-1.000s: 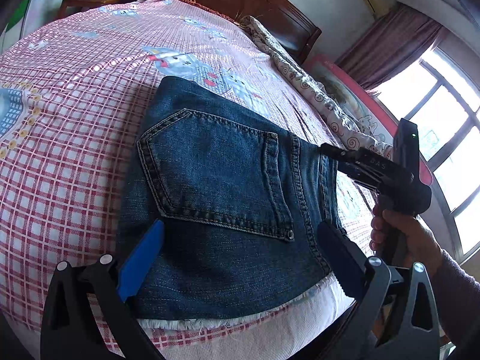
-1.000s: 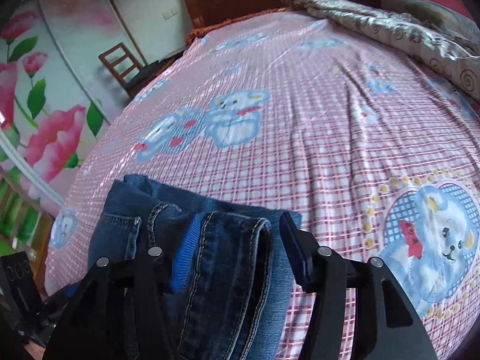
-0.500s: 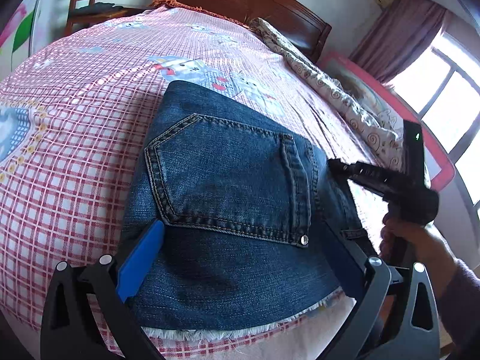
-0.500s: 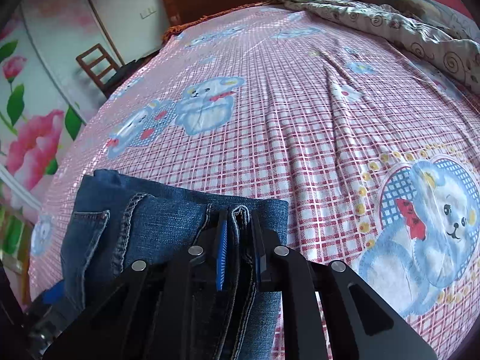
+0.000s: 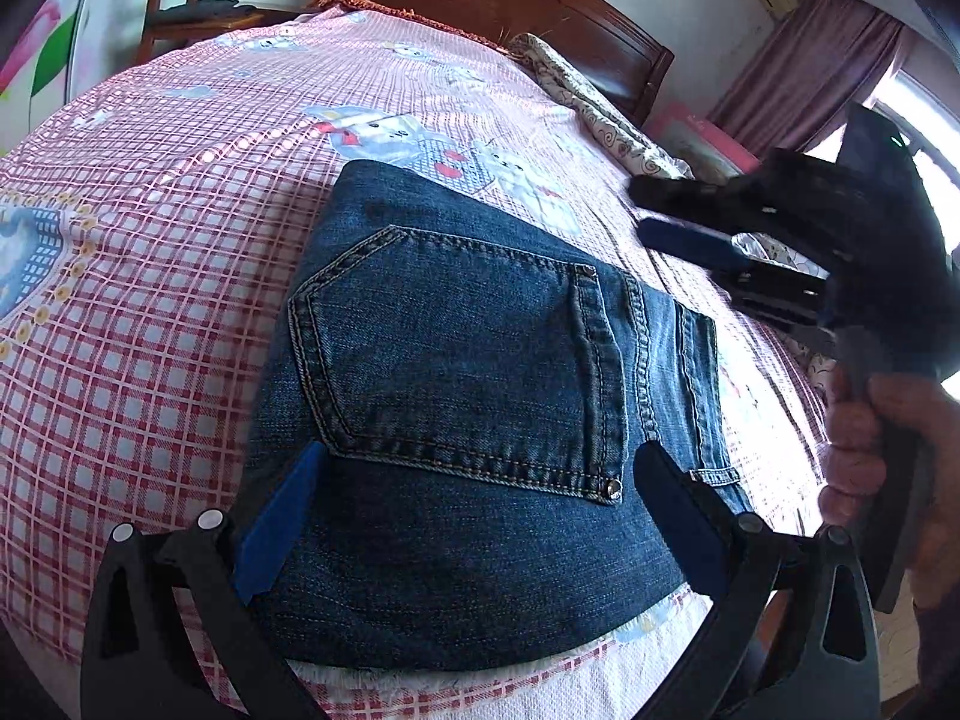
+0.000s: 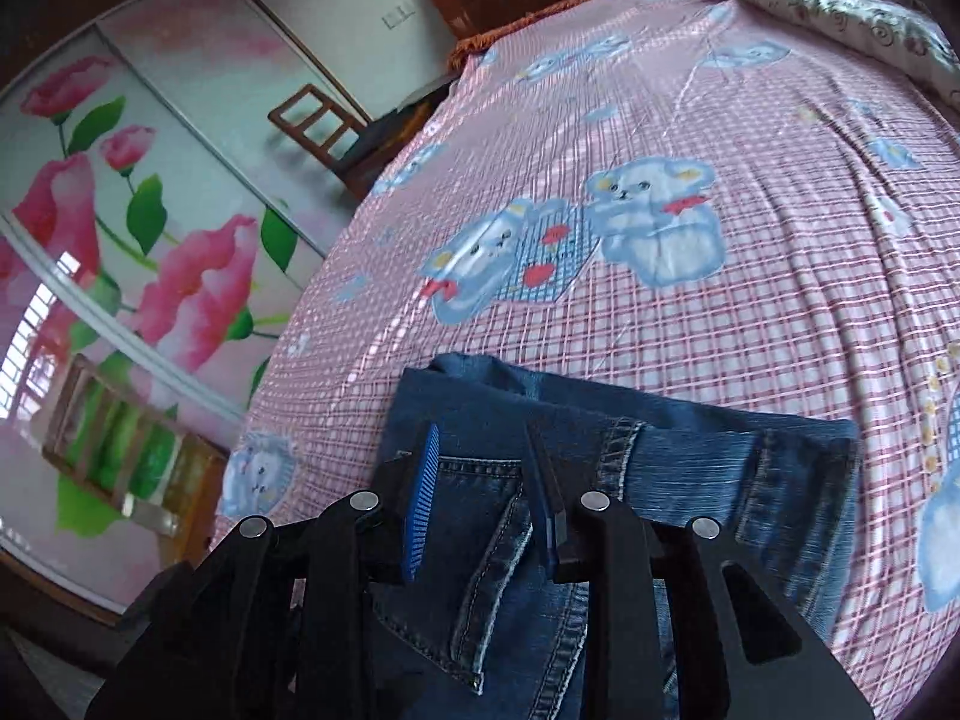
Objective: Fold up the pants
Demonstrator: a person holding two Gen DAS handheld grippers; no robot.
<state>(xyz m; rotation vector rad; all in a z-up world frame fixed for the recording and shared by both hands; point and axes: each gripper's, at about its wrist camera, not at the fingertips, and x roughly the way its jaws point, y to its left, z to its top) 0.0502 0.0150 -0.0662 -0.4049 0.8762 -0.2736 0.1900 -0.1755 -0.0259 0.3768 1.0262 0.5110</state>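
Note:
Dark blue jeans [image 5: 474,396] lie folded into a compact block near the bed's front edge, back pocket up. My left gripper [image 5: 480,480] is open, its blue pads straddling the near part of the jeans. My right gripper [image 5: 654,210] is seen from the side, lifted above the jeans' right edge, jaws slightly apart and empty. In the right wrist view the jeans [image 6: 690,468] lie below my right gripper [image 6: 483,444], which hovers over them with a gap between its blue pads.
The pink checked bedsheet [image 5: 150,240] with bear prints covers the bed. A rolled quilt [image 5: 600,114] lies along the far right side. A wooden headboard [image 5: 510,6] and a chair [image 6: 318,126] stand beyond. A floral wardrobe [image 6: 120,210] is left.
My right gripper was shut on the jeans' waistband half a second ago; it has let go, opened slightly and lifted up and away. The left gripper stayed open over the jeans.

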